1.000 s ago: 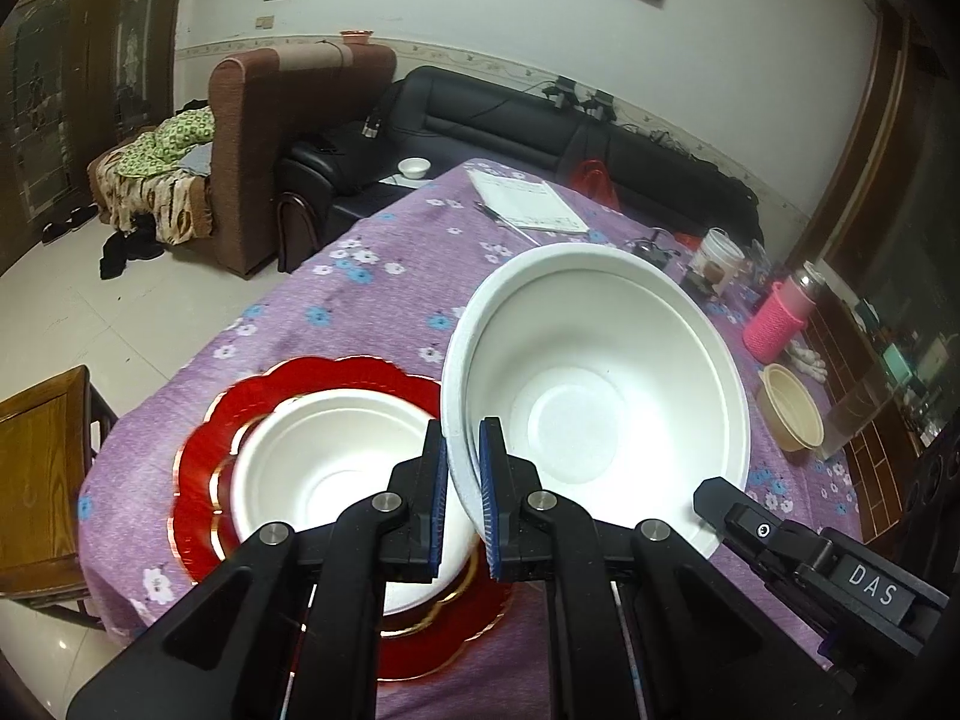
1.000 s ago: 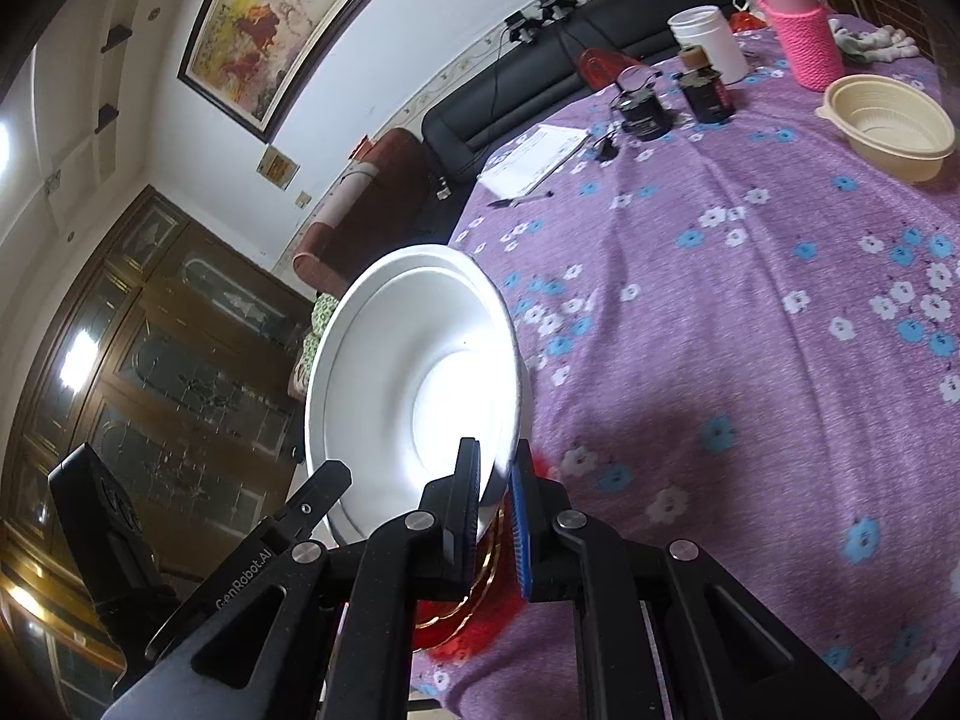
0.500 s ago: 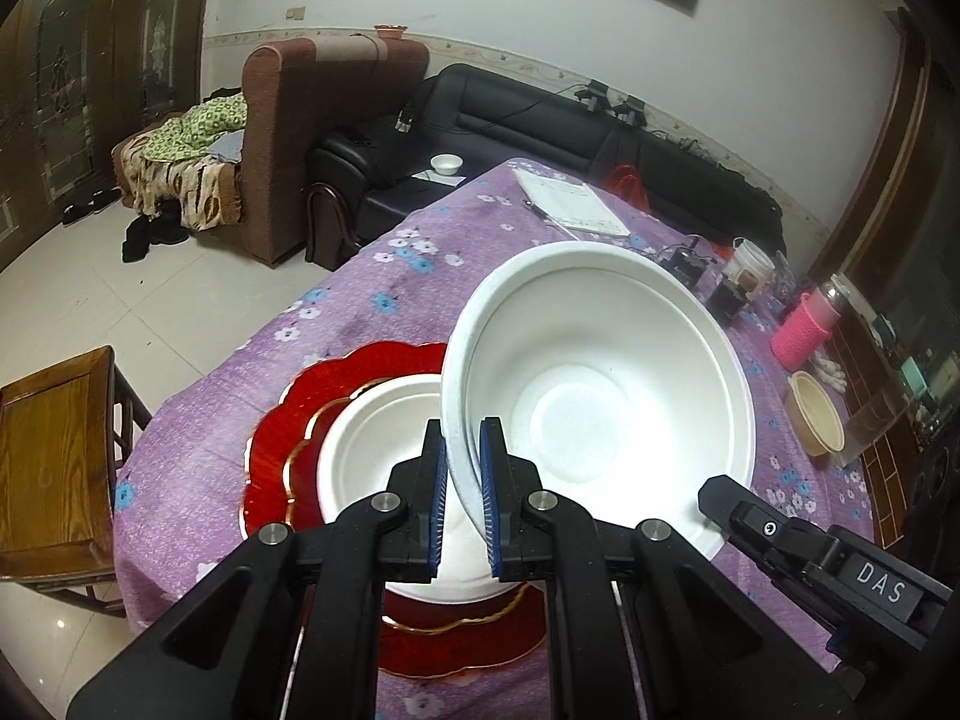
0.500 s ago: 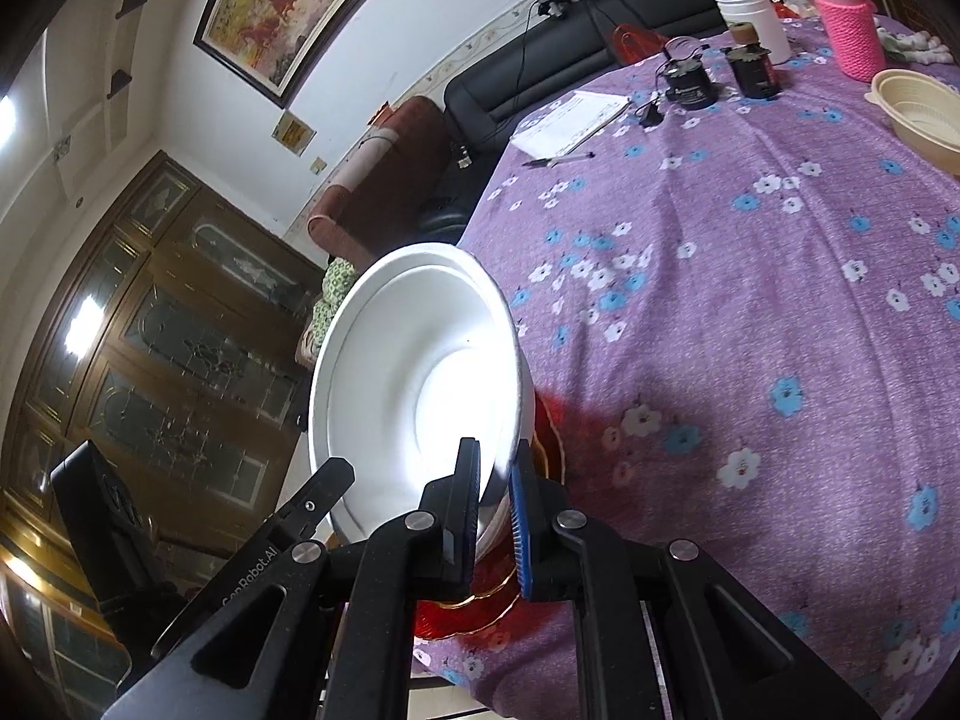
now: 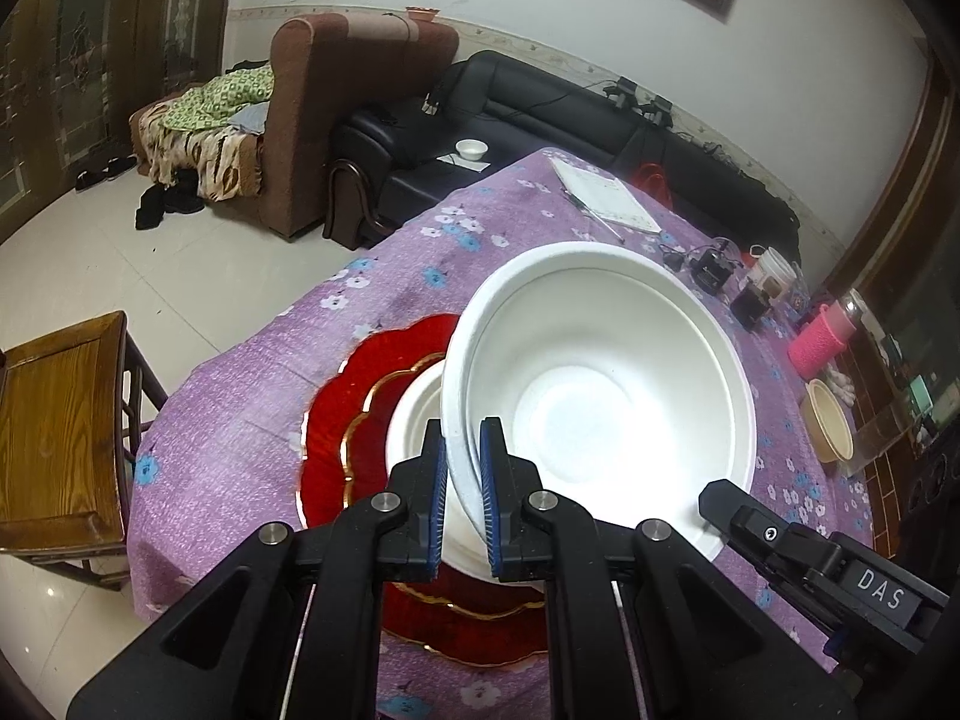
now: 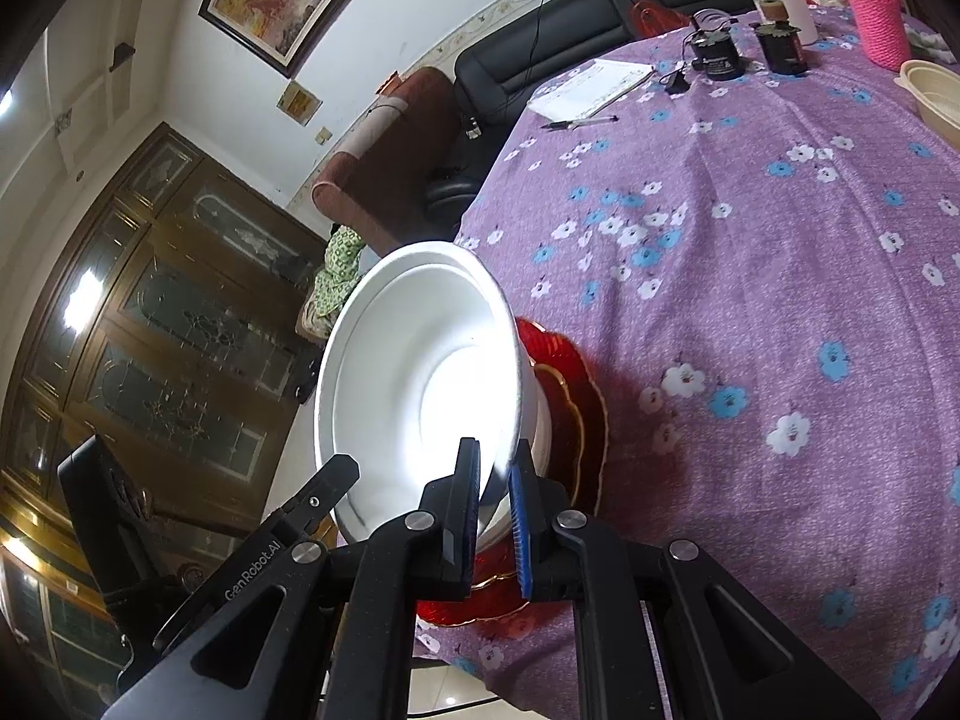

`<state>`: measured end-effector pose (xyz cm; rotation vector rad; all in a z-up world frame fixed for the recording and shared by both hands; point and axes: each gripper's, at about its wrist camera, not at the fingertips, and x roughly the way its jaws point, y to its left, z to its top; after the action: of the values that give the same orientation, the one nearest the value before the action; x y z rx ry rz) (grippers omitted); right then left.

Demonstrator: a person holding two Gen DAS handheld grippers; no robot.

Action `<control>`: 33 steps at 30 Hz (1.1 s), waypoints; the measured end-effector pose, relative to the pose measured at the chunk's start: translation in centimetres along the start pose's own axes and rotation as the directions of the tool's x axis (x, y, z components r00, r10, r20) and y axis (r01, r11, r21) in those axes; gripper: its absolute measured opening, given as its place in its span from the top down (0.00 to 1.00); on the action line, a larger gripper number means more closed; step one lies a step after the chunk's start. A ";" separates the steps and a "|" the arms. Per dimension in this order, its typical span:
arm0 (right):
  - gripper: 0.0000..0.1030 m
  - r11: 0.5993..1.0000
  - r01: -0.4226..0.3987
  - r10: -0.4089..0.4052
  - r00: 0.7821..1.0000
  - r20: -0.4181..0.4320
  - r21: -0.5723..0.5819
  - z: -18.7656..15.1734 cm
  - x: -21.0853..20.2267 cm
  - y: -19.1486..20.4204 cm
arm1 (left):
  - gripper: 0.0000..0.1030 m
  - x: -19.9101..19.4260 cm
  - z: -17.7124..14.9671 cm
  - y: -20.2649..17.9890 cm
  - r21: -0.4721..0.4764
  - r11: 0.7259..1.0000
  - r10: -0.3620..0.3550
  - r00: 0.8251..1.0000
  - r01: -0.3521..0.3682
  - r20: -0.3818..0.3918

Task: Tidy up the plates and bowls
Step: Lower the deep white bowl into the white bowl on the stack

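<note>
White foam forms the large bowl (image 5: 606, 384), gripped at opposite rim points by both tools and held tilted above the stack at the table's near edge. Left gripper (image 5: 463, 483): jaws pinching the bowl's near rim. Right gripper (image 6: 494, 495): jaws likewise clamped on the rim; the gripped strip of rim is hidden between the blue pads in each view.

Beneath the held bowl sits a second white bowl (image 5: 414, 420), largely covered, on a red scalloped plate (image 5: 336, 414) with a gold edge. How many red plates lie stacked cannot be told. The plate's near portion is cut off by the gripper bodies in both views.

Legible writing: "DAS" on the black body of the opposite tool in the left wrist view; "GenRobot.AI" on the opposite tool's arm in the right wrist view. Lettering on the notepad (image 6: 591, 87) and the dark jars (image 6: 717, 51) is too small to read.

View differences: the left wrist view alone shows the wooden chair (image 5: 57, 426), tiled floor, and a small white bowl (image 5: 471, 148) on the black sofa. The right wrist view alone shows the glazed wooden cabinet (image 6: 174, 324), a pen (image 6: 579, 122) beside the notepad, and the framed painting's face. The beige bowl (image 5: 831, 420) and pink knitted bottle (image 6: 873, 12) on the purple floral tablecloth (image 6: 750, 276) appear in both, the beige bowl cropped in the right view.
</note>
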<state>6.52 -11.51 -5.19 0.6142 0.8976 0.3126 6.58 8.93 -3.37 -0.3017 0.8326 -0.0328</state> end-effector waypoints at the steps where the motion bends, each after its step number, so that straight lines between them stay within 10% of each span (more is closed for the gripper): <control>1: 0.91 1.000 -0.001 0.001 1.000 -0.004 -0.001 -0.1 0.1 0.2 | 0.92 0.0 0.0 0.1 -0.001 1.000 0.001 1.000 -0.001 -0.001; 33: 0.91 1.000 0.021 -0.022 0.998 -0.060 -0.018 -0.7 3.2 1.3 | 0.91 1.4 -0.3 1.9 -0.002 0.999 0.040 0.999 -0.040 -0.028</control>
<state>7.81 -8.63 -6.73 0.5812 0.9578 0.3203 7.11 10.43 -5.11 -0.2879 0.8665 0.0014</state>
